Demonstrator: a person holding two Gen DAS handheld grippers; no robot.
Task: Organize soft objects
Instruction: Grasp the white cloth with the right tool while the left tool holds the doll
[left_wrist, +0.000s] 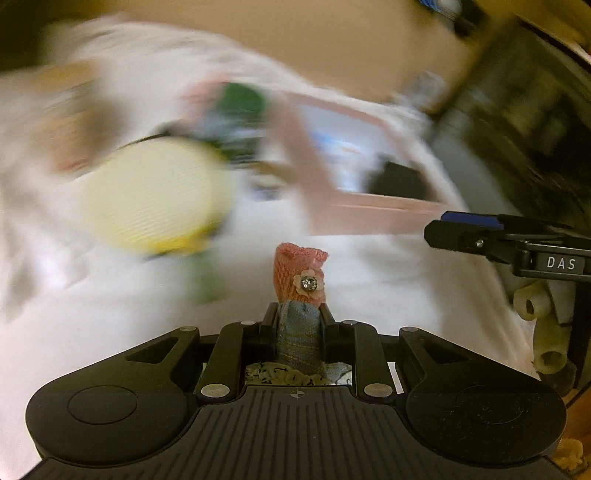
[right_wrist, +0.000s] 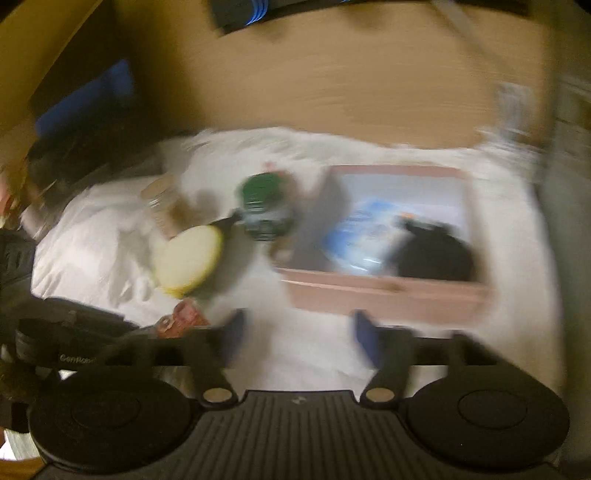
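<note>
My left gripper (left_wrist: 300, 314) is shut on a small bundle of soft cloth: a pink knitted piece with a bead flower (left_wrist: 301, 273) sticks out past the fingertips, and a blue-grey knit runs back between them. The same pink piece (right_wrist: 184, 315) shows blurred at the lower left of the right wrist view. My right gripper (right_wrist: 300, 334) stands open, its blue pads (right_wrist: 236, 332) wide apart with only white cloth below. It reaches in from the right edge of the left wrist view (left_wrist: 443, 230). A shallow pink box (right_wrist: 388, 295) lies just beyond it.
The pink box (left_wrist: 369, 210) holds a black soft thing (right_wrist: 436, 254) and a blue-white packet (right_wrist: 362, 236). A pale yellow round pad (left_wrist: 155, 195) and a green-lidded jar (right_wrist: 266, 210) stand left of it on the white cloth (left_wrist: 110, 314). Both views are motion-blurred.
</note>
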